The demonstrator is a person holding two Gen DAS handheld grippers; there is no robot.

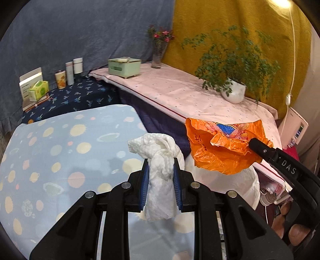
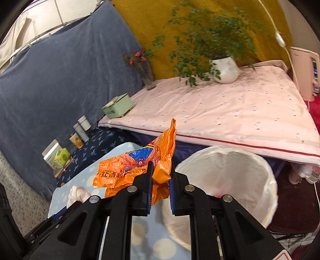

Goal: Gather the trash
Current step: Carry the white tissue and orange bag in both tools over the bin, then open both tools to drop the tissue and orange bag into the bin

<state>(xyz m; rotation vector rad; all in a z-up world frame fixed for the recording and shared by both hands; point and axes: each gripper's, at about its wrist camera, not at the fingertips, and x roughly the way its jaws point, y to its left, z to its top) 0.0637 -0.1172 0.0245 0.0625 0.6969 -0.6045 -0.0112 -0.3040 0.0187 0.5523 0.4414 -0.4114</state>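
Left wrist view: left gripper (image 1: 161,170) at bottom centre, blue pads clamped on a crumpled white paper towel (image 1: 160,180), wad bulging above and hanging below the fingertips. Beneath it, lower left of the frame, a pale blue cloth with sun and planet print (image 1: 60,150). To the right of centre, a crumpled orange plastic bag (image 1: 224,148) pinched by the right gripper (image 1: 253,144), whose black finger enters from the right edge; fingers of a hand (image 1: 296,232) just visible at lower right. Below the bag, a sliver of white bin liner (image 1: 252,190).

Right wrist view: right gripper (image 2: 161,170) at bottom centre, pads closed on a fold of the same orange plastic bag (image 2: 140,166), most of the bag spread to the left of the jaws, one corner standing up. Just right of the gripper, lower right of the frame, an open trash bin lined with white plastic (image 2: 240,174); something red low inside, too hidden to name. Paper towel (image 2: 78,194) at lower left, beside part of the left gripper.

Upper half of both views: pink-covered surface (image 2: 240,112) carrying a potted plant in a white pot (image 2: 226,70), a glass vase of pink flowers (image 2: 147,76) and a mint-green box (image 2: 118,108). At left, a dark floral-print shelf with tins (image 1: 69,75) and a green tissue pack (image 1: 39,90), against a blue-grey drape (image 1: 80,34); mustard cloth (image 1: 220,18) behind the plant.
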